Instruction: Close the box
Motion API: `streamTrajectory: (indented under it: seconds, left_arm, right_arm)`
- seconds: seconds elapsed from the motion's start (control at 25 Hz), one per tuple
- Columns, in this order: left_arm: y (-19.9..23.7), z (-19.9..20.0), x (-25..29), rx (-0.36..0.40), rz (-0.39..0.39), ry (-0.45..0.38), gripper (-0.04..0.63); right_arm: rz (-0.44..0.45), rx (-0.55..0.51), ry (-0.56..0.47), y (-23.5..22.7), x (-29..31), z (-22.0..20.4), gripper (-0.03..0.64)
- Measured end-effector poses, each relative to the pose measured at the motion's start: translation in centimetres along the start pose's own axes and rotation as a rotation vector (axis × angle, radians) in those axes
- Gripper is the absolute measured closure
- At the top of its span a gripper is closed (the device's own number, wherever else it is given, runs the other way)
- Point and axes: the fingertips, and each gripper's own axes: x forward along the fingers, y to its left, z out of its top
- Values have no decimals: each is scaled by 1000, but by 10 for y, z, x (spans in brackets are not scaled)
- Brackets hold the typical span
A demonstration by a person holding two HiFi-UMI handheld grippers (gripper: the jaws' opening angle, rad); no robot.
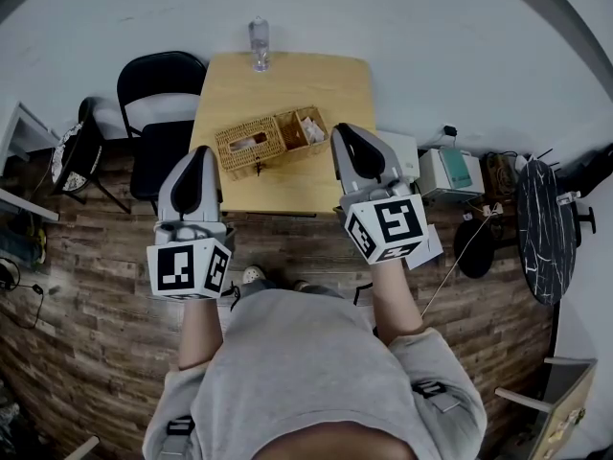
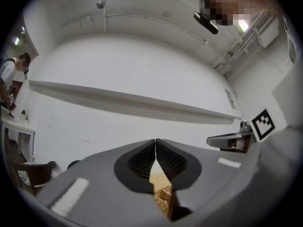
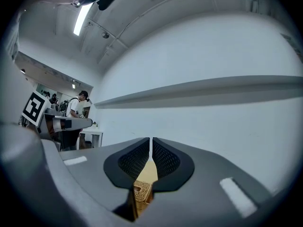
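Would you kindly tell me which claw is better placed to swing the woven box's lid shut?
Probably the right claw: it sits shut beside the open lid of the tan woven wicker box; the left claw, also shut, is on the box's opposite side.

"What's that person got on?"

"A light grey sweatshirt (image 1: 316, 372), with a dark clip (image 1: 429, 389) on each sleeve (image 1: 442, 391)."

"And the gear?"

"The left tool (image 1: 203, 153) and right tool (image 1: 343, 134) match. Both are rounded grey shells with black ribbed pads (image 2: 142, 160) and white strips (image 2: 68, 197) along the sides. Behind each sits a white cube (image 1: 189, 268) printed with black square markers."
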Motion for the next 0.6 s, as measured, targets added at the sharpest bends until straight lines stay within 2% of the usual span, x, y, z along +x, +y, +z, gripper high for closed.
streamTrajectory:
  seconds: [0.6]
  left_arm:
    - [-22,11,-24,18,21,-17,535]
  right_arm:
    - [-14,-25,-34,-2,-37,15,595]
